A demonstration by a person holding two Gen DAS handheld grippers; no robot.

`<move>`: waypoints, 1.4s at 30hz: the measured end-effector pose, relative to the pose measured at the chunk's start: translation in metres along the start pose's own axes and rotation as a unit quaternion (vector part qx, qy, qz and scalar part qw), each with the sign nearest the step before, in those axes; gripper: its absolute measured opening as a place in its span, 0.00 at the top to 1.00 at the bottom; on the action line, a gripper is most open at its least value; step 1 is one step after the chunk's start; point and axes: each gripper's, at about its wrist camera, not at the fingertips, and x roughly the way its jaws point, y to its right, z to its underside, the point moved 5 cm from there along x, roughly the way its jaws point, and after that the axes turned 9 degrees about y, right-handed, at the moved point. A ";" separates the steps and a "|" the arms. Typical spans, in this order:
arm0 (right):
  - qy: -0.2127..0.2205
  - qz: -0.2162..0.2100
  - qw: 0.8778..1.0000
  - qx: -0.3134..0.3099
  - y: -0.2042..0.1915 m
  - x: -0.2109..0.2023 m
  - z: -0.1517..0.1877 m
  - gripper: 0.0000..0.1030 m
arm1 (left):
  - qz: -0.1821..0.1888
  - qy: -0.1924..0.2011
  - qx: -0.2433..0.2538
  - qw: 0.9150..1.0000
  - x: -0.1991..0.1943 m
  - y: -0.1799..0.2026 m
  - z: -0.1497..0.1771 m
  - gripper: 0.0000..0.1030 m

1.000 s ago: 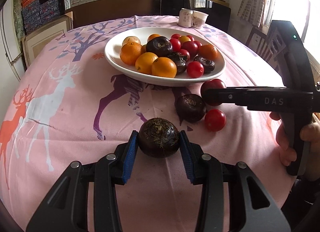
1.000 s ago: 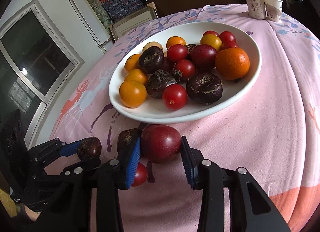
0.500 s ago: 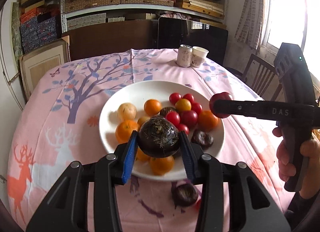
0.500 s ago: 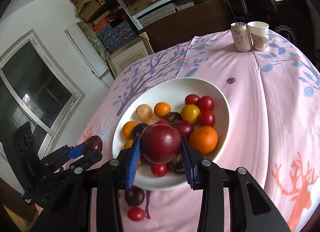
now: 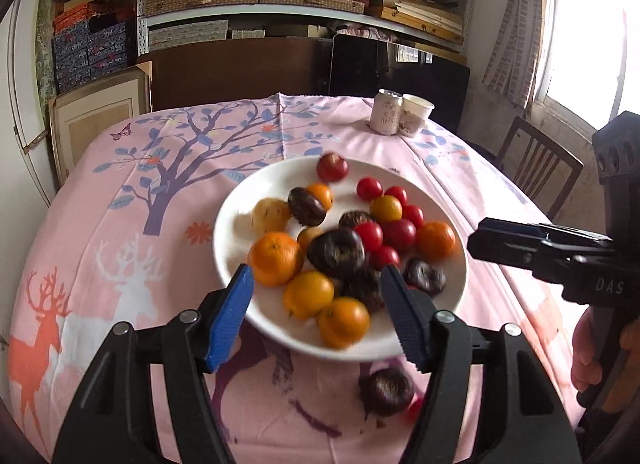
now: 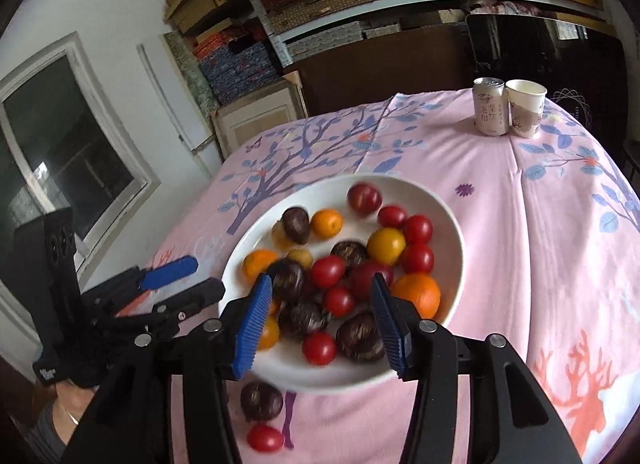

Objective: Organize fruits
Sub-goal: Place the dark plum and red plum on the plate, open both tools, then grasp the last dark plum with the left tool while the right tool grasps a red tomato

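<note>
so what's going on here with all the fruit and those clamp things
A person holds a two-finger gripper in each hand above a white plate piled with oranges, small red tomatoes and dark round fruits. The left gripper and the right gripper are both open and carry nothing. A red plum-like fruit sits alone at the plate's far side. One dark fruit and one red tomato lie on the pink tablecloth near the plate, not yet collected.

White plate — pink tablecloth patterned with deer, purple trees.
</note>
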 end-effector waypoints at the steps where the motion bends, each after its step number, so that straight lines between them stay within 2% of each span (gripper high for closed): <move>1: -0.011 -0.005 1.000 -0.015 -0.007 -0.004 0.015 0.47 | -0.002 -0.005 0.005 1.000 -0.007 0.001 0.011 0.34; 5: -0.051 -0.014 0.997 -0.060 -0.029 -0.009 0.065 0.47 | -0.009 -0.037 0.015 0.999 -0.025 0.001 0.052 0.34; 9: -0.062 -0.002 0.995 -0.077 -0.040 -0.005 0.083 0.47 | -0.014 -0.046 0.012 0.999 -0.038 0.000 0.076 0.34; 13: -0.067 0.009 0.994 -0.089 -0.051 0.007 0.088 0.47 | -0.020 -0.048 0.004 0.999 -0.046 -0.002 0.082 0.34; 17: -0.114 0.010 0.990 -0.088 -0.058 0.029 0.101 0.48 | -0.024 -0.048 -0.002 0.999 -0.049 -0.002 0.083 0.34; 18: -0.107 0.019 0.990 -0.092 -0.058 0.029 0.101 0.56 | -0.023 -0.049 -0.004 0.999 -0.049 -0.001 0.084 0.34; 19: -0.104 0.015 0.990 -0.094 -0.059 0.027 0.101 0.71 | -0.022 -0.050 -0.003 0.999 -0.049 0.000 0.084 0.34; 21: -0.090 0.003 0.993 -0.080 -0.056 0.017 0.098 0.71 | -0.022 -0.052 0.007 0.998 -0.047 0.005 0.084 0.34; 26: -0.032 0.020 0.999 -0.034 -0.023 -0.024 0.087 0.71 | -0.018 -0.059 0.037 0.997 -0.029 0.029 0.081 0.34; 32: -0.031 0.045 0.998 0.008 0.020 -0.043 0.093 0.71 | -0.027 -0.090 0.080 0.992 0.014 0.062 0.081 0.34; 33: -0.033 0.047 0.998 0.011 0.024 -0.044 0.095 0.71 | -0.021 -0.096 0.080 0.992 0.019 0.065 0.081 0.50; 34: -0.034 0.049 0.998 0.013 0.028 -0.045 0.097 0.71 | -0.015 -0.100 0.077 0.992 0.022 0.067 0.080 0.60; 38: -0.030 0.041 0.999 0.018 0.031 -0.051 0.098 0.71 | -0.013 -0.091 0.073 0.993 0.019 0.067 0.078 0.60; 42: -0.021 0.019 0.999 0.016 0.024 -0.058 0.087 0.71 | -0.004 -0.065 0.066 0.996 -0.007 0.067 0.068 0.60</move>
